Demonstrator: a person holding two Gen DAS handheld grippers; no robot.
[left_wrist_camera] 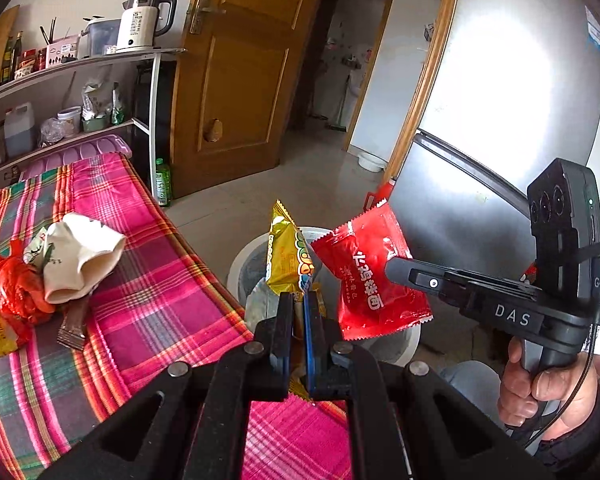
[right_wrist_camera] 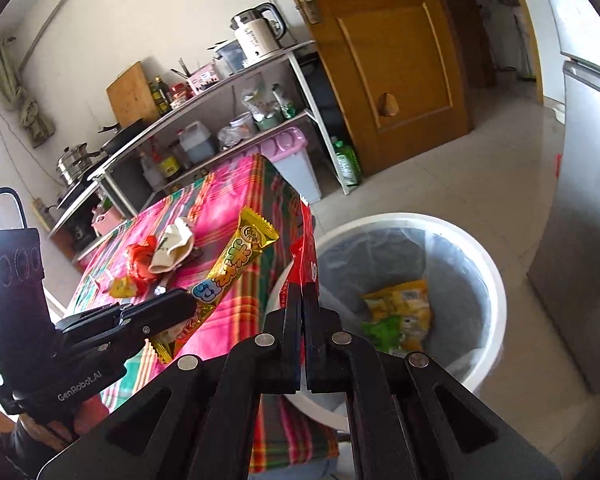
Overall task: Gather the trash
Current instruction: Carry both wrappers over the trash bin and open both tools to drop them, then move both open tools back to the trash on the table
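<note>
Left gripper (left_wrist_camera: pixel 299 300) clamping 1 yellow wrapper (left_wrist_camera: pixel 290 256), right gripper (right_wrist_camera: pixel 302 292) clamping 1 red packet (left_wrist_camera: pixel 370 276), 1 bin (right_wrist_camera: pixel 488 264).

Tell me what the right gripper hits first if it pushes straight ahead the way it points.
Probably the bin: the right gripper, shut on the red packet, aims near its rim on the table side. Depth is unclear; it might pass over the rim.

Left gripper (left_wrist_camera: pixel 298 304): black linkage, silver rivets, blue pads (left_wrist_camera: pixel 311 340), "GenRobot.AI" lettering. Right gripper (right_wrist_camera: pixel 302 300): black, "DAS" marking, green LED, black cable, bare-skinned hand (left_wrist_camera: pixel 540 388).
</note>
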